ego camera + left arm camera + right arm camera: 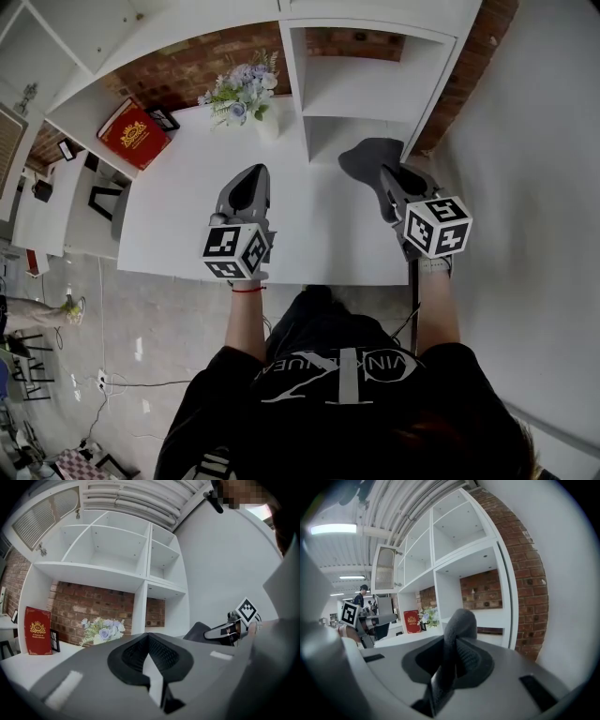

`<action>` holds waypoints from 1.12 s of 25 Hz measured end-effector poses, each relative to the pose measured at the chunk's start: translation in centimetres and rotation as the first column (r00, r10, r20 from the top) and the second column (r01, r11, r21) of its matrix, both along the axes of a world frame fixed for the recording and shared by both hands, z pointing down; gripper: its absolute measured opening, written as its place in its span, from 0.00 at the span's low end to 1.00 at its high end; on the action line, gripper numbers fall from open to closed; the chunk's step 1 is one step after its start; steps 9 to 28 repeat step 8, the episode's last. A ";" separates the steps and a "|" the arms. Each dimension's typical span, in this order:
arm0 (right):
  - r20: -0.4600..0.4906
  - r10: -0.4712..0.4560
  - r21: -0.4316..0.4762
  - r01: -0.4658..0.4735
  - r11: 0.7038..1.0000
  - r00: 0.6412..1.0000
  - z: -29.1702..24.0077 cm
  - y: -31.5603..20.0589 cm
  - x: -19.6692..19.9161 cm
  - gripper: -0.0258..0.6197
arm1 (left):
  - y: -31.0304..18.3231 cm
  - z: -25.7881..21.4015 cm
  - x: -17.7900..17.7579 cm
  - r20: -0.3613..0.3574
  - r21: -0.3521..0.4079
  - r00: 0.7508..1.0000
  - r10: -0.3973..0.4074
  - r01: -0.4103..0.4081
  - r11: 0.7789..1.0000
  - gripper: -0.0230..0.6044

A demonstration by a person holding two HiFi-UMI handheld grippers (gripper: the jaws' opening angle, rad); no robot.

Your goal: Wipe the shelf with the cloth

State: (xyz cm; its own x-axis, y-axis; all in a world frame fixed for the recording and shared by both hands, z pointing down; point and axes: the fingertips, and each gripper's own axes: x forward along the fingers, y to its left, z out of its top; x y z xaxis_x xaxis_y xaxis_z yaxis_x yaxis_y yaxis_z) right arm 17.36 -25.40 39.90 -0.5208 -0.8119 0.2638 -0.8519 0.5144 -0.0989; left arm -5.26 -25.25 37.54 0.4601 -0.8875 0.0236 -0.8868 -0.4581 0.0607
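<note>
My right gripper (pixel 387 180) has its jaws nearly closed, pinching a dark grey cloth (pixel 366 157) that bunches up between them. The cloth hangs over the white desk (pixel 183 220), just in front of the lowest shelf (pixel 356 91) compartment. My left gripper (pixel 251 184) hovers over the desk with its jaws together and nothing between them. A flower bouquet (pixel 242 92) stands beyond it.

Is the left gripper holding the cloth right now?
No, the left gripper shows its jaws together with nothing between them, while the grey cloth is pinched in the right gripper.
</note>
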 end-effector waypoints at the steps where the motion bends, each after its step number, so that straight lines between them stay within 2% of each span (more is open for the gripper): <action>1: 0.000 -0.002 0.003 0.002 1.000 1.000 0.0 0.1 0.0 0.13 | 0.1 0.0 0.0 0.009 0.003 1.000 -0.001 0.000 1.000 0.05; 28: 0.016 -0.008 0.013 0.008 1.000 1.000 -0.3 1.2 -0.1 0.13 | 1.1 -0.2 0.2 0.000 0.002 1.000 0.004 -0.004 1.000 0.05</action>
